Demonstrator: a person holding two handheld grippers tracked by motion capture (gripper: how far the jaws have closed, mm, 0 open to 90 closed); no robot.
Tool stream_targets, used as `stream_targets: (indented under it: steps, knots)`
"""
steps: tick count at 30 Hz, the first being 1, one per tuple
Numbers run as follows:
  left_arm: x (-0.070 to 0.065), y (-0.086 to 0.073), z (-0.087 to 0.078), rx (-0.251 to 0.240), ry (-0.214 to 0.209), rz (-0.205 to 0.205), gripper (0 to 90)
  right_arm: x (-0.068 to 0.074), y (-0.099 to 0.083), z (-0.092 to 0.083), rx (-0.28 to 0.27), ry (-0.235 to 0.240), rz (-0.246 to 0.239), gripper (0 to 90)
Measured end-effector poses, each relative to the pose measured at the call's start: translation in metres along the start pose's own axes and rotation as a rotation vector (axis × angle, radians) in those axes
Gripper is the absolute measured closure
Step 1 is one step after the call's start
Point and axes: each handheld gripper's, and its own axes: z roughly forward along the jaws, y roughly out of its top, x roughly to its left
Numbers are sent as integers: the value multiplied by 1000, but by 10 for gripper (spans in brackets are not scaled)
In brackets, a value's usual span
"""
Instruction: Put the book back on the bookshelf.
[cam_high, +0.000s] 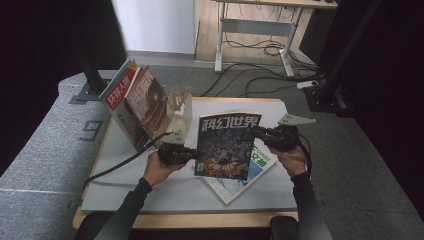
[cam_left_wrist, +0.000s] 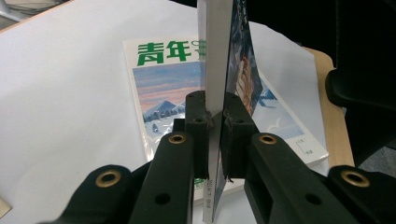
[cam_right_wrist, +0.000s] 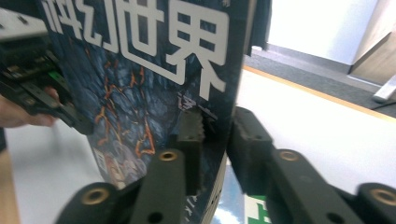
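Both grippers (cam_high: 192, 156) (cam_high: 257, 131) clamp upright magazine (cam_high: 225, 145), likely (blurred); green-titled magazine (cam_high: 250, 172) flat beneath.

Two mags (cam_high: 135, 102) leaning on clear stand (cam_high: 180, 102).

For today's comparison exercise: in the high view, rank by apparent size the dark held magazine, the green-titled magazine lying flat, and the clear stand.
1. Dark held magazine.
2. Green-titled magazine, though mostly covered, so unsure.
3. Clear stand.
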Motion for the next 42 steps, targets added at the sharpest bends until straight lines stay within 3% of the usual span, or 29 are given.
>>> stream_targets:
  steps: [4,9,13,18,20,22,26,30,33,42]
  knots:
    - [0,0,0,-6,5,7,831,3,2,0,-1,-25,-22,795]
    - [-1,1,1,-53,41,39,833,6,8,-2,-38,-43,-51,804]
    - [-5,2,3,-36,67,80,829,11,12,-4,-42,-48,-89,806]
    - [-6,1,1,-24,60,79,815,11,10,-6,-55,-20,-91,801]
    - [-8,3,-1,-25,65,97,800,13,10,-7,-55,-5,-102,793]
    - [-9,8,-4,-57,53,92,777,13,10,-8,-55,4,-102,790]
    - [-14,21,-4,-38,58,118,755,13,10,-9,-53,6,-103,786]
    - [-16,31,-3,-21,66,110,727,13,9,-10,-55,7,-102,782]
    - [-14,36,-3,-31,58,79,726,13,9,-10,-58,8,-99,776]
    - [-18,62,-1,-25,54,78,712,13,8,-10,-58,4,-98,757]
